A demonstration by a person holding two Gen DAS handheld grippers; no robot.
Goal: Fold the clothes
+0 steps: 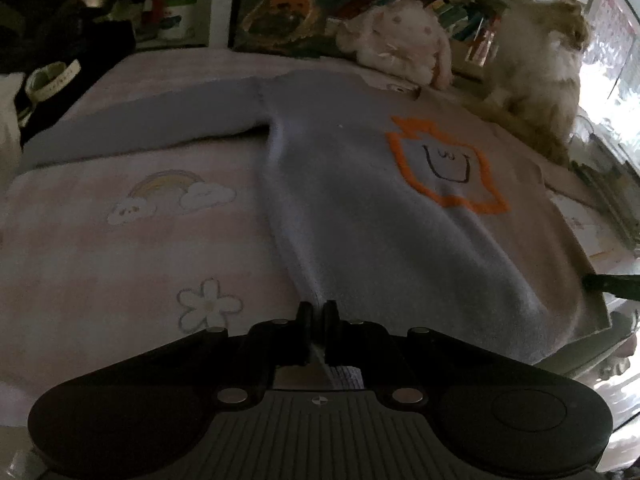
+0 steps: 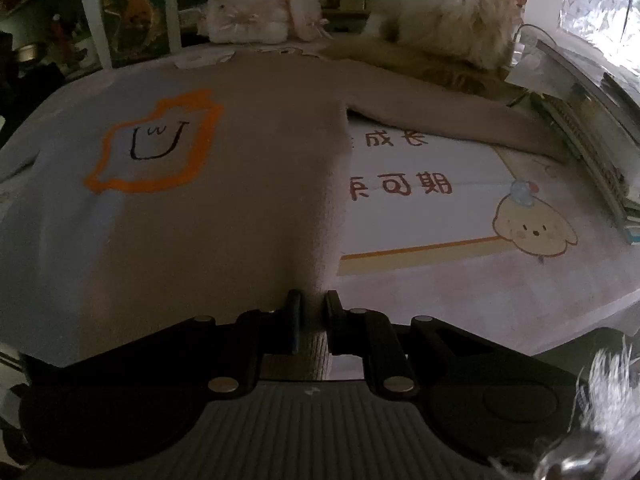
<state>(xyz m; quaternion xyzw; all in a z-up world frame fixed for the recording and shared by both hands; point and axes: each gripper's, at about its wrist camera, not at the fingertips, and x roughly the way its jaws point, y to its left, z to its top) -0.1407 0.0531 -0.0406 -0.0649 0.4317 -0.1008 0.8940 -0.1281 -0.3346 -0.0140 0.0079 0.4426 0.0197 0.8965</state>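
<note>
Knitted sweater (image 1: 360, 208) hem pinched in both tongs (image 1: 318, 312) (image 2: 313, 304) — cat (image 1: 544, 60) on the far sleeve could snag the fold.

- sweater (image 1: 360, 208): half pale blue, half tan/beige, split down the middle; orange wavy outline on chest with a black line smiley face inside
- bedsheet (image 1: 100, 264): pale pink and white checks; printed rainbow with white clouds, white flower with grey outline
- sheet print (image 2: 420, 208): white panel, brown characters, orange and tan border strip, cream puppy with a blue hat
- plush toy (image 2: 256, 12): cream-white with pinkish ears
- cat (image 1: 548, 68): fluffy tan and white
- grippers: black
</note>
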